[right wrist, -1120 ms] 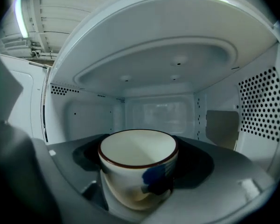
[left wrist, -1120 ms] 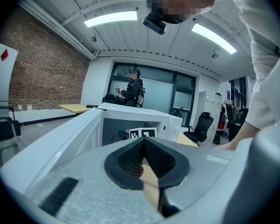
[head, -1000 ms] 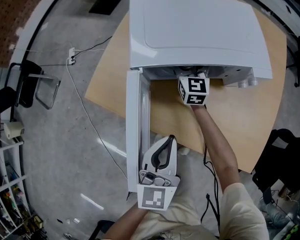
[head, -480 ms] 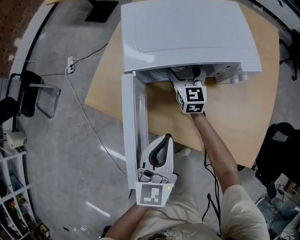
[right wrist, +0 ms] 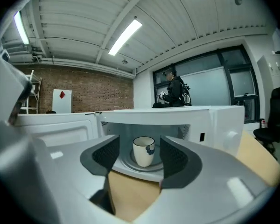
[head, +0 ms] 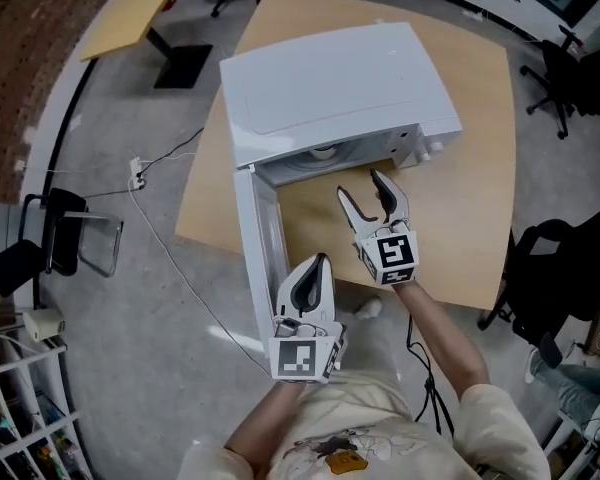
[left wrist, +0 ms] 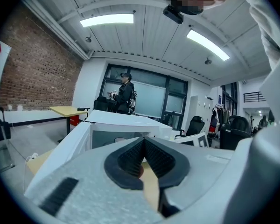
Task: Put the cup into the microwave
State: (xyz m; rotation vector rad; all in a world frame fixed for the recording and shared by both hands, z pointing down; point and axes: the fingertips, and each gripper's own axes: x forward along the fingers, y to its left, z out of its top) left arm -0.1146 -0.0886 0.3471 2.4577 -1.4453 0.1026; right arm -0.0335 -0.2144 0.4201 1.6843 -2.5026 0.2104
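Note:
The white cup (right wrist: 143, 150) with a dark mark stands upright on the turntable inside the white microwave (head: 330, 78); from the head view only its rim (head: 323, 152) shows. My right gripper (head: 363, 190) (right wrist: 140, 149) hangs over the wooden table in front of the oven mouth. Its jaws are closing with nothing between them, well short of the cup. The microwave door (head: 255, 238) swings open towards the left. My left gripper (head: 315, 268) (left wrist: 142, 146) is shut and empty, close to the door's outer end.
The tan table (head: 460, 168) ends just below my right gripper. On the grey floor lie a cable and socket (head: 138, 173), with a chair (head: 50, 243) and shelves (head: 20, 408) at the left. Office chairs (head: 570, 58) stand at the right. A person (right wrist: 175, 92) stands far behind.
My right gripper has pulled back out of the microwave towards me, empty, and the cup stays inside. The left gripper has lifted slightly beside the door.

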